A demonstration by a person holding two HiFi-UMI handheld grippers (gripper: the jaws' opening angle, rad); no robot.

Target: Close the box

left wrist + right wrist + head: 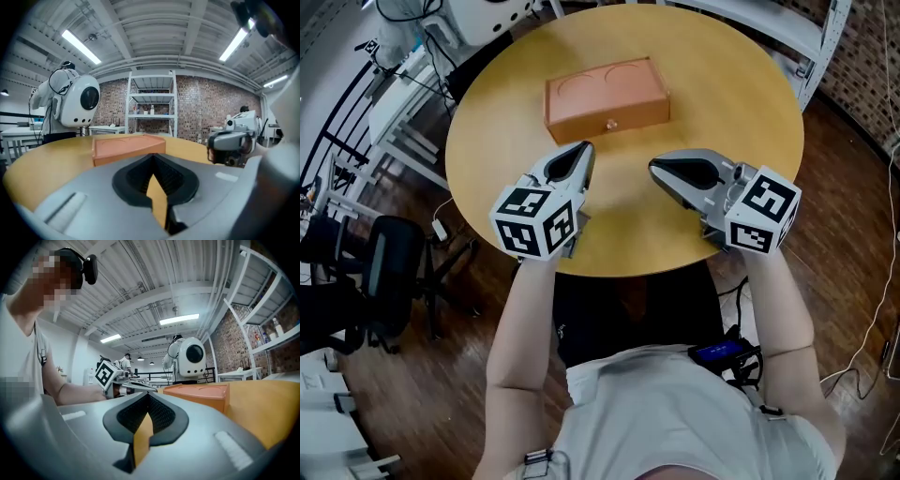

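An orange box (606,96) lies on the round wooden table (722,84) with its lid down flat; a small knob shows on its front face. My left gripper (586,147) hovers just in front of the box's left half, jaws shut and empty. My right gripper (654,167) is to the right, angled toward the left one, jaws together with nothing between them. The left gripper view has the box (126,146) close ahead past the shut gripper (152,157). Beyond the shut gripper (149,395) in the right gripper view, the box (201,392) sits to the right.
A black office chair (384,272) stands on the floor to the left of the table. White robot equipment (412,28) and a white shelf unit (787,28) stand behind the table. Cables trail on the floor at the right (872,328).
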